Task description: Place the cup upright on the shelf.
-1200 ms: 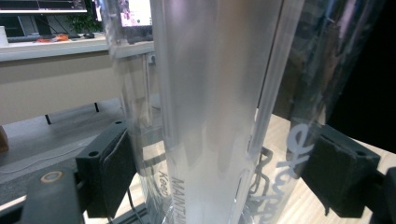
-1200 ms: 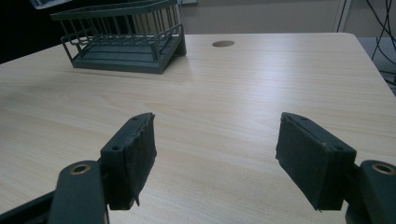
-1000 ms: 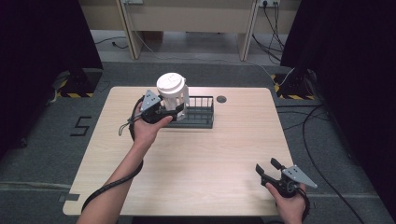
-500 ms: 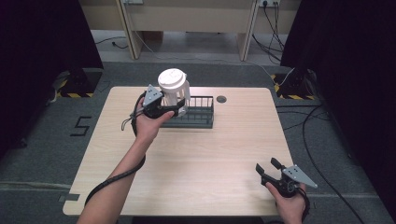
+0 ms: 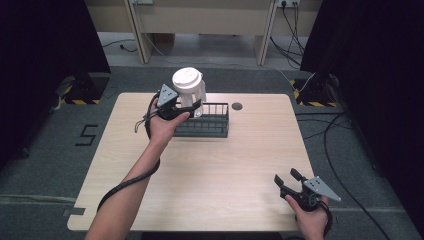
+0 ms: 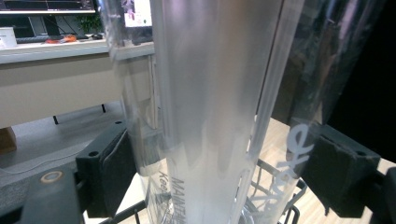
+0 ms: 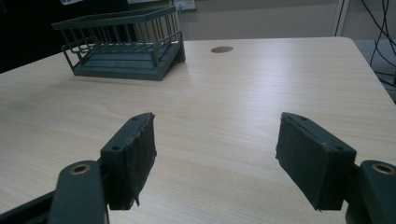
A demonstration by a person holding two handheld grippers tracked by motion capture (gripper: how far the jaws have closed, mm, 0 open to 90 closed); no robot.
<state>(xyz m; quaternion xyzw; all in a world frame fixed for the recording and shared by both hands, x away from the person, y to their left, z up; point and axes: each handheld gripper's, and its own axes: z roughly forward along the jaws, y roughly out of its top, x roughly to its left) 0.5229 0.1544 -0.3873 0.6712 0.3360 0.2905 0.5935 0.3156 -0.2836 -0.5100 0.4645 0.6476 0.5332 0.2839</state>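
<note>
One clear plastic tumbler with a white lid (image 5: 188, 88) is present, together with one dark wire rack basket (image 5: 206, 122), one pale wooden table (image 5: 225, 165) and two hand-held grippers. Left gripper (image 5: 186, 107) is clamped on the tumbler's lower body, one black pad on each side of the transparent wall, as the left gripper view confirms (image 6: 210, 116). Tumbler stands raised over the left end of the basket, at the far side of the table; whether its base touches the basket cannot be determined. Its long axis runs close to vertical, lid uppermost, leaning slightly. Right gripper (image 5: 289, 180) sits near the table's near right corner, well apart from the tumbler, with its jaws spread wide and nothing between them; in the right gripper view (image 7: 215, 158) they face the basket (image 7: 122, 44) across bare tabletop.
</note>
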